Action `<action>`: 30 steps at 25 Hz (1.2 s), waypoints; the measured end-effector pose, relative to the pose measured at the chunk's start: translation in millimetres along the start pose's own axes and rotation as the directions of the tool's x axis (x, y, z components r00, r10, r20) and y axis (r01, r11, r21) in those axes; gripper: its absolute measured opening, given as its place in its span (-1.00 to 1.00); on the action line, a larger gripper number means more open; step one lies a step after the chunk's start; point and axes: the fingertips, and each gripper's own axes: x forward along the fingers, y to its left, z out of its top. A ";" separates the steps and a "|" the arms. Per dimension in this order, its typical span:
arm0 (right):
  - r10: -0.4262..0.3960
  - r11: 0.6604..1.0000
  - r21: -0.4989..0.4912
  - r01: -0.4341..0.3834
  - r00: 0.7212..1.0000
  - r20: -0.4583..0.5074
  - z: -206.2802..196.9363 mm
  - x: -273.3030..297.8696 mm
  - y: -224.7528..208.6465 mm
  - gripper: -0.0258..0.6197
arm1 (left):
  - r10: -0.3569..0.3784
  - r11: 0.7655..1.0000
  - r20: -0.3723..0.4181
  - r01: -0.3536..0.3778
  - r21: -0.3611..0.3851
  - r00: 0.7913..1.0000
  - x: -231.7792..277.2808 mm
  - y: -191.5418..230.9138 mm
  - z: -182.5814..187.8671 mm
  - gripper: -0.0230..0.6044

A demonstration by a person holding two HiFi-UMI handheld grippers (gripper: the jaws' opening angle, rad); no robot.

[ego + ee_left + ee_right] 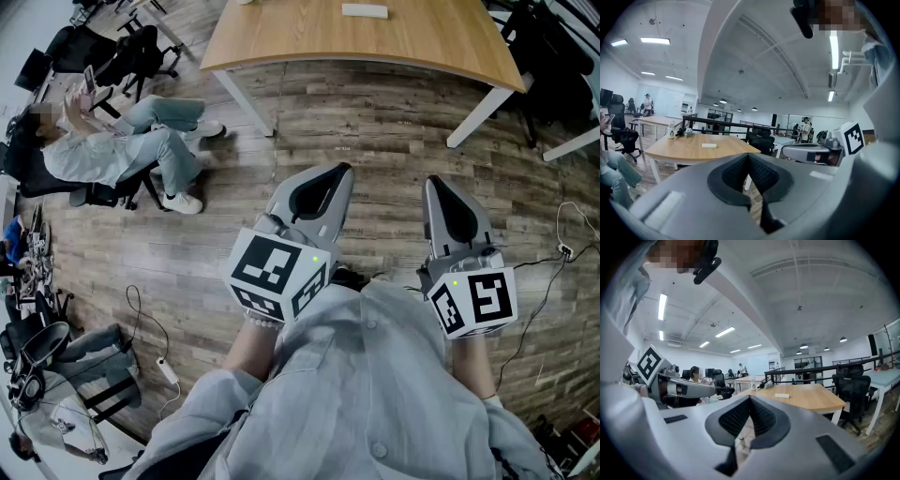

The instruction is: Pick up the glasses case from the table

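The glasses case point(364, 10) is a small white oblong lying on the wooden table point(375, 42) far ahead of me. It also shows on the table top in the left gripper view, as the case point(709, 146), and in the right gripper view, as the case point(782, 395). My left gripper point(344, 170) and right gripper point(434, 181) are held side by side over the plank floor, well short of the table. Both point roughly level toward it. In each gripper's own view, the left gripper point(749, 155) and the right gripper point(750, 398) have their jaws together with nothing between them.
A person sits on a chair point(122, 141) at the left. Cables point(155, 361) trail over the floor on both sides. A bottle and small dark items point(671, 131) stand at the table's far end. Black office chairs point(851, 385) and a railing stand beyond the table.
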 end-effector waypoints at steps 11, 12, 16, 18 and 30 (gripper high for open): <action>-0.029 0.999 -0.026 0.028 0.999 -0.015 -1.8 -4.0 19.9 -0.92 | -0.031 1.000 0.010 0.031 -0.001 0.999 -15.6 2.7 -0.5 -0.93; -0.033 0.999 -0.022 0.032 0.999 -0.013 -1.9 -3.8 21.8 -0.92 | -0.033 0.999 0.010 0.033 -0.001 0.999 -17.4 4.2 -1.2 -0.93; -0.047 0.999 -0.008 0.047 0.999 -0.006 -2.3 -1.5 29.3 -0.92 | -0.042 0.999 0.013 0.043 -0.002 0.999 -23.9 12.2 -3.0 -0.93; -0.058 0.998 -0.004 0.058 0.998 -0.009 -3.4 0.6 32.6 -0.92 | -0.051 0.999 0.013 0.051 -0.002 0.999 -26.1 16.5 -3.4 -0.93; -0.102 0.994 -0.035 0.102 0.995 0.001 -4.9 5.1 58.3 -0.92 | -0.083 0.996 0.030 0.082 0.015 0.996 -43.6 34.8 -5.2 -0.93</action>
